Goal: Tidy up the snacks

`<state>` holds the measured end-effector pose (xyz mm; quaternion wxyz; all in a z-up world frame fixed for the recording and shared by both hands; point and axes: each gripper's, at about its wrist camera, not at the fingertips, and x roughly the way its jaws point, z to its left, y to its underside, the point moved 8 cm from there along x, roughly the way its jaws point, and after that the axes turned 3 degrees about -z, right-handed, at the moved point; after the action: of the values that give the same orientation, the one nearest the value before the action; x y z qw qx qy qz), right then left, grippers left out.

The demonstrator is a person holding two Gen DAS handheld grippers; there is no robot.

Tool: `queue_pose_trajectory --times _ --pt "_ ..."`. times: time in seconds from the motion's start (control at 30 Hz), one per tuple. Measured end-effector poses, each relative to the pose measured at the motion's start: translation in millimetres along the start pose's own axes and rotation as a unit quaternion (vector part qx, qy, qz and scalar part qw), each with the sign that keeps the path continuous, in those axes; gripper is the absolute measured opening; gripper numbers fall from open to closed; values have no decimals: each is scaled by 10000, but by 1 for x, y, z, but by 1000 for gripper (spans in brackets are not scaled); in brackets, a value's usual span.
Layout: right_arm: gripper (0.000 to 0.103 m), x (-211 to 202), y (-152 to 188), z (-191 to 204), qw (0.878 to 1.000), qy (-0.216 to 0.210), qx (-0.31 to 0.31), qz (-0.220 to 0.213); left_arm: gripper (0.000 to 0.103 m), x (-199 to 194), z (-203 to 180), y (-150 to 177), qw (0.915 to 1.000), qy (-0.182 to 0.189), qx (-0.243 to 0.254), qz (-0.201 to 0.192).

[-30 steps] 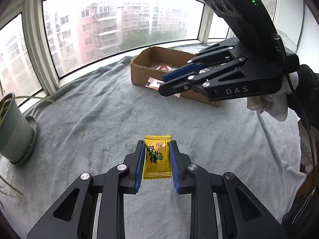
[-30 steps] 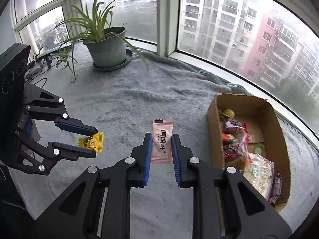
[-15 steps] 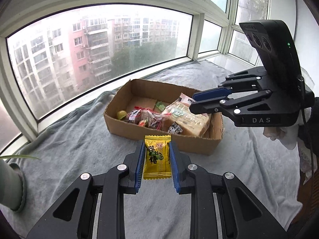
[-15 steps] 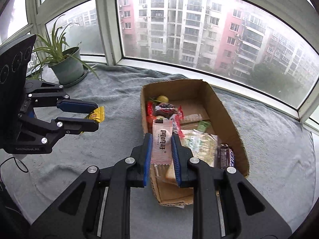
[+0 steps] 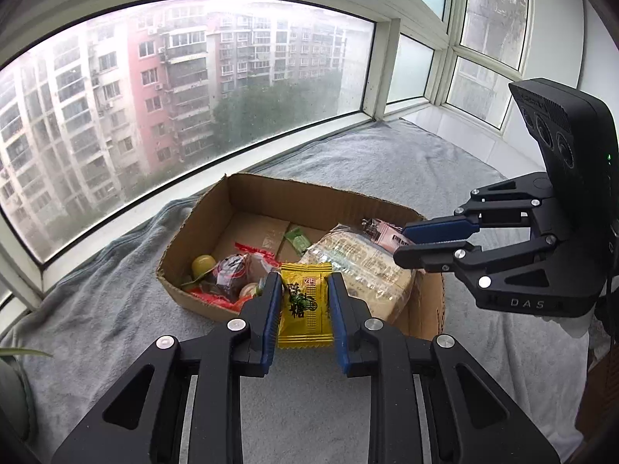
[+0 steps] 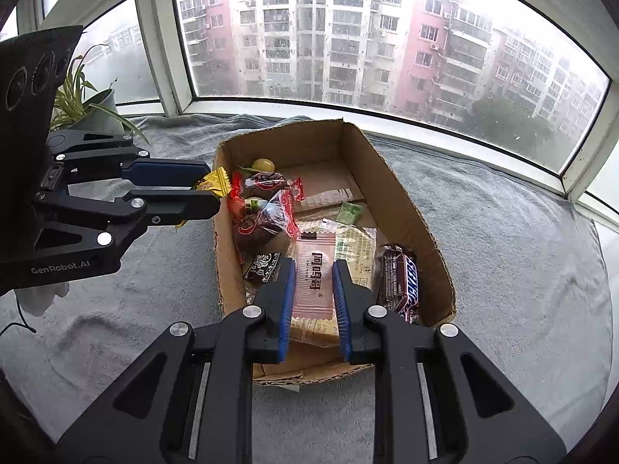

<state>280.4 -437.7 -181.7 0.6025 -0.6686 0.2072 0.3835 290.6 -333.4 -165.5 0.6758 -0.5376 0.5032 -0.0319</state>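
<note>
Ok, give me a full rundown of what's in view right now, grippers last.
brown cardboard box: one, on the blanket by the window.
grey fleece blanket: one, covering the sill.
yellow candy wrapper: one, held above the box's near edge.
pale pink snack packet: one, held over the box.
brown Snickers bar: one, in the box, right side.
clear cracker pack: one, in the box, under the pink packet.
red-trimmed dark snack bags: at least two, in the box, left side.
small green packet: one, box middle.
yellow-green round sweet: one, far left corner.
potted spider plant: one, green, far left.
left gripper: black, blue pads, jaws shut on the yellow wrapper.
right gripper: black, blue pads, jaws shut on the pink packet.
</note>
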Motion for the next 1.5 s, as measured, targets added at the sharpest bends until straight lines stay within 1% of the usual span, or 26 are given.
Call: queue_pose_trajectory --times 0.07,0.13,0.17,0.2,0.27,0.5,0.67,0.8,0.97,1.03,1.07,1.17,1.23,1.43,1.5 --pt "23 0 1 -4 9998 198 -5 -26 23 4 -2 -3 10000 -7 -6 -10" --pt "42 -1 0 -6 9997 208 72 -63 23 9 -4 -6 10000 -41 -4 -14" --pt "45 -2 0 -7 9997 208 105 -85 26 10 -4 -8 10000 -68 -11 -8" --pt "45 -4 1 -8 9996 218 117 -98 39 11 -3 -10 9999 -114 -25 -20" --pt "45 -6 2 -7 9996 234 126 -111 52 9 -2 -13 9998 -181 -43 -103" --pt "48 -20 0 4 9995 174 104 -221 53 -5 4 -11 9996 -203 -156 -122" --pt "51 -31 0 11 9993 188 130 -302 53 -20 4 -10 9994 -282 -125 -172" --pt "64 -45 1 16 9987 211 199 -420 53 -32 4 -12 9990 -341 -162 -244" --pt "72 -69 2 17 9961 315 468 -675 53 -49 3 -11 9984 -407 -237 -301" --pt "79 -79 3 18 9944 368 616 -775 53 -55 2 -9 9983 -425 -249 -309" --pt "81 -85 4 19 9935 424 663 -824 53 -58 1 -7 9981 -456 -263 -317" --pt "86 -99 9 22 9901 575 847 -957 62 -69 2 -2 9973 -504 -405 -360" --pt "91 -106 13 22 9881 708 948 -982 62 -75 1 2 9966 -523 -520 -355" --pt "93 -119 33 27 9836 973 1154 -987 63 -94 -1 14 9943 -779 -622 -371" --pt "93 -123 39 27 9823 984 1250 -990 69 -101 0 19 9931 -850 -696 -399"
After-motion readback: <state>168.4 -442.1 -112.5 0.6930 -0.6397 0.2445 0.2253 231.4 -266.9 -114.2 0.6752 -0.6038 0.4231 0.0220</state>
